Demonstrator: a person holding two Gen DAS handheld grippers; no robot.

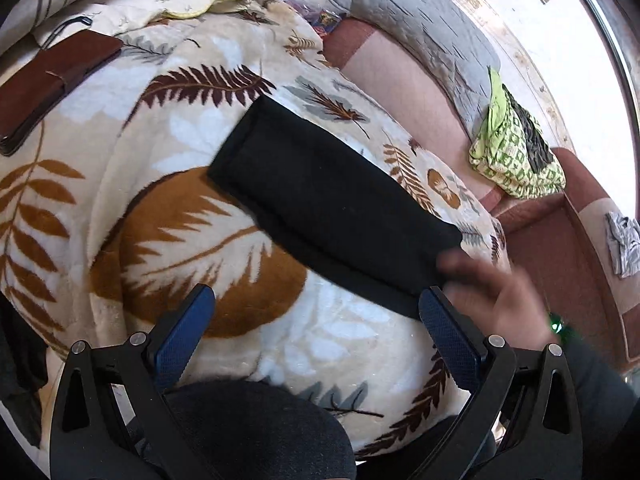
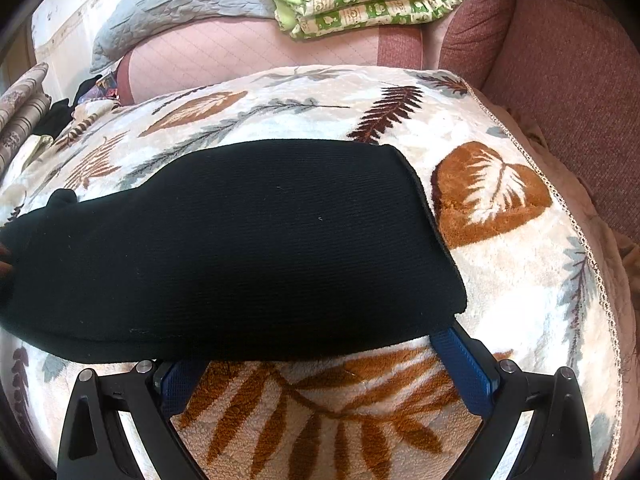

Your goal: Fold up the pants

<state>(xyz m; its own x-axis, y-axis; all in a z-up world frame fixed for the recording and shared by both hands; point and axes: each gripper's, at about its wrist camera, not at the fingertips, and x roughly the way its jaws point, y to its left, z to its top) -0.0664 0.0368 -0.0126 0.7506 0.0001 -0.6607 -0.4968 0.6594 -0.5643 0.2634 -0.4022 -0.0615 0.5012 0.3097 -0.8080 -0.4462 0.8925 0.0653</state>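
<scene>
Left wrist view is showing the black pants [image 1: 324,196] lying folded into a long flat strip across a cream blanket [image 1: 120,208] printed with brown leaves, while the left claw [image 1: 316,308] is hovering wide open above the blanket, gripping nothing, and a blurred bare hand [image 1: 492,292] is touching the strip's near end. Right wrist view is showing the same pants [image 2: 240,248] spreading across the blanket [image 2: 520,288], with the right claw [image 2: 316,354] gaping wide, its blue fingertips [image 2: 464,356] sitting at the fabric's near edge without pinching it.
</scene>
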